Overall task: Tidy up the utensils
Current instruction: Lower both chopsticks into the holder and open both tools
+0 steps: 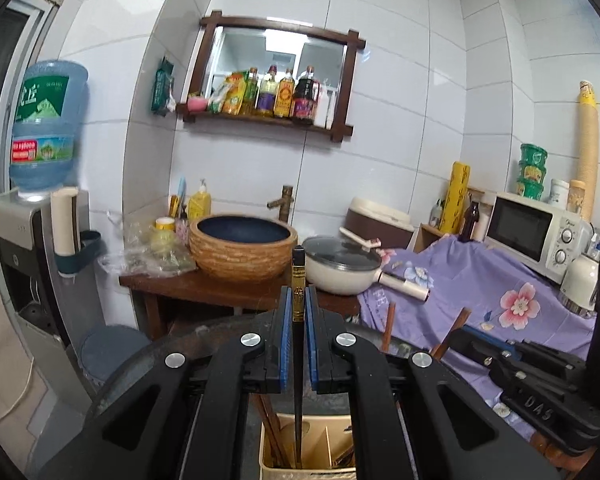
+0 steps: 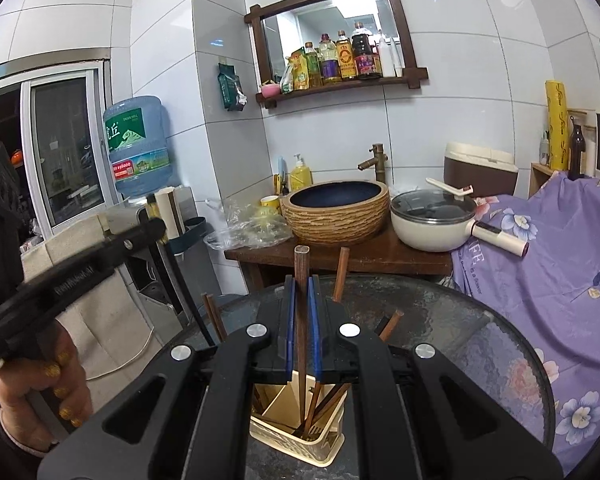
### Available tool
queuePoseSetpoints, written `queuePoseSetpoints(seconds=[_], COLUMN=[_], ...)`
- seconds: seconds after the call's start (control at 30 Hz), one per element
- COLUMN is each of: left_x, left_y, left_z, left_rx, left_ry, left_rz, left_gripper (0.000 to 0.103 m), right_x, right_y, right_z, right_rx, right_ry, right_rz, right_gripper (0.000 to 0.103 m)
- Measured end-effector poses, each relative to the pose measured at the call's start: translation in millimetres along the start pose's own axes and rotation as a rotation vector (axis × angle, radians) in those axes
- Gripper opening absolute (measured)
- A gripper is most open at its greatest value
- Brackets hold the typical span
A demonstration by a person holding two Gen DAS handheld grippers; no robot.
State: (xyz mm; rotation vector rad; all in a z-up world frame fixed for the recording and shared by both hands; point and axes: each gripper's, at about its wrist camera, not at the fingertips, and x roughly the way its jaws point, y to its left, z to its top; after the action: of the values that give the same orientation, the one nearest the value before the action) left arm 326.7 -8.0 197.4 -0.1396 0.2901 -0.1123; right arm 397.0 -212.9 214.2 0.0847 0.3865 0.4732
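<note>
Left wrist view – left hand-held gripper [image 1: 299,308]: blue pads pressed onto a black chopstick [image 1: 298,280], which stands upright between them, its gold-banded top poking above the fingertips.
Left wrist view – chopstick's lower end: runs down into the cream utensil holder [image 1: 308,468] directly beneath the gripper; whether it touches the bottom cannot be told.
Left wrist view – holder contents: brown wooden chopsticks [image 1: 274,432] lean in the left compartment; the divider is visible.
Left wrist view – right hand-held gripper [image 1: 512,364]: seen only as a black body at the right edge, with two brown stick tops rising just beside it.
Left wrist view – backdrop: a sink basin [image 1: 242,252] and a white lidded pot [image 1: 342,270] on the wooden counter, a microwave [image 1: 534,226] at right.

Right wrist view – right hand-held gripper [image 2: 301,312]: pads pinching a brown wooden chopstick [image 2: 301,280], upright, its square top above the fingertips.
Right wrist view – chopstick's lower end: reaches into the utensil holder [image 2: 300,440], among other brown sticks.
Right wrist view – holder's place: it stands on the round dark glass table [image 2: 480,340] – shown fully only here.
Right wrist view – left side: the other gripper's black arm crosses at upper left, and the person's left hand [image 2: 40,392] with gold-painted nails grips its handle, unseen in the other view.
Right wrist view – side: purple flowered cloth [image 2: 560,260] drapes at right.
</note>
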Motion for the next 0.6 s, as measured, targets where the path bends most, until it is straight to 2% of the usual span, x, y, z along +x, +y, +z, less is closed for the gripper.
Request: queuePoseSetpoints(seconds=[0.3,0.6], left_x=[26.2,36.9], left_y=[5.4,7.3], left_z=[-47.4,-74.3], left_rx=[0.005,0.019], left_ry=[0.104,0.165], left_rz=[0.000,-0.005], left_gripper=[0.007,0.007], right_x=[13.6,26.7], right_y=[-4.6,-9.9], right_z=[-17.2,-34.5], right_rx=[0.007,0.008], right_ry=[0.037,0.067], right_rz=[-0.012,-0.036], right_gripper=[0.007,0.007])
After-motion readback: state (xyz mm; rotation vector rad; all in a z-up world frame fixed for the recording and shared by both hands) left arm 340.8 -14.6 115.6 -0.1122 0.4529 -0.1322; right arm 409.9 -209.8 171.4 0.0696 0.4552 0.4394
